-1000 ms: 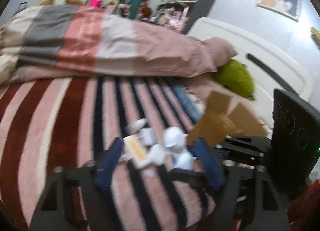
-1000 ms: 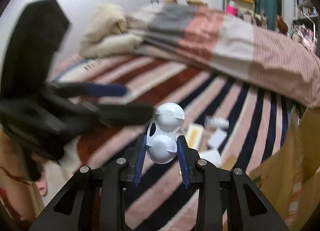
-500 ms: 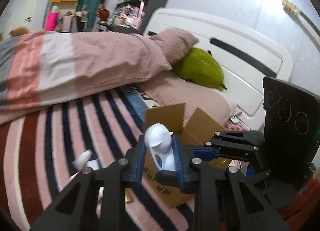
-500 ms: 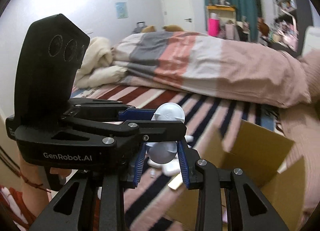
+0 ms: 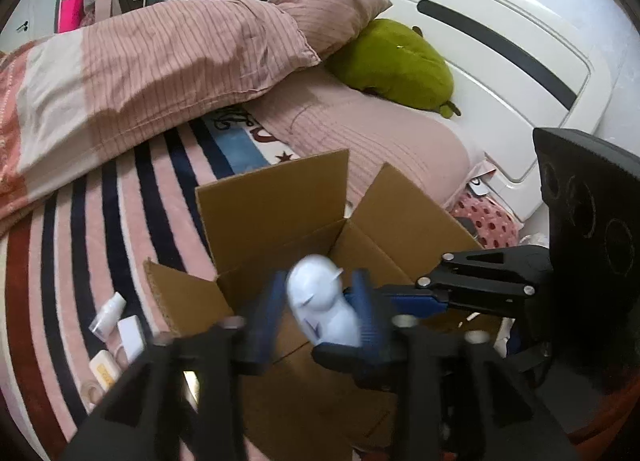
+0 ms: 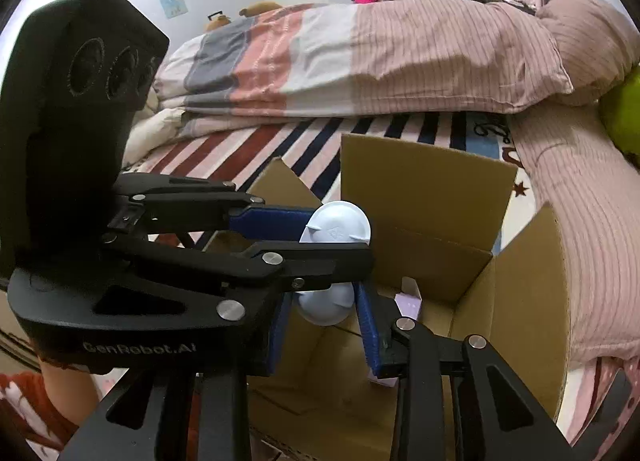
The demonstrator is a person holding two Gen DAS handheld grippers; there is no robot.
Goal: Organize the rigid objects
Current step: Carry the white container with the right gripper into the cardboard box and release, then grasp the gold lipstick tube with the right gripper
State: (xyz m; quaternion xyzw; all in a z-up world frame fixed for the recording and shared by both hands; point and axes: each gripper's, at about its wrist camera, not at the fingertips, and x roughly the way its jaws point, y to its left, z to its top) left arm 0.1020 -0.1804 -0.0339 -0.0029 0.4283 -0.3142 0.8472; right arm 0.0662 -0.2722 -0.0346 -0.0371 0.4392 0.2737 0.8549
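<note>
A white rounded plastic object (image 5: pixel 322 307) (image 6: pixel 336 227) hangs over an open cardboard box (image 5: pixel 276 197) (image 6: pixel 424 181) on the striped bed. My left gripper (image 5: pixel 316 311) (image 6: pixel 336 239) and my right gripper (image 6: pixel 324 319) (image 5: pixel 400 297) both bracket it at right angles. The left jaws look slightly spread and blurred around its upper part; the right pads press its lower part. Several small white items (image 5: pixel 120 331) lie on the blanket left of the box.
A folded striped duvet (image 5: pixel 140 57) lies across the bed behind the box. A pink pillow (image 5: pixel 376 141) and a green plush (image 5: pixel 394 65) sit by the white headboard (image 5: pixel 500 41). A pale item (image 6: pixel 408 303) lies inside the box.
Both grippers carried the white object from the blanket to above the open box. The left jaws now look wider apart than half a second ago.
</note>
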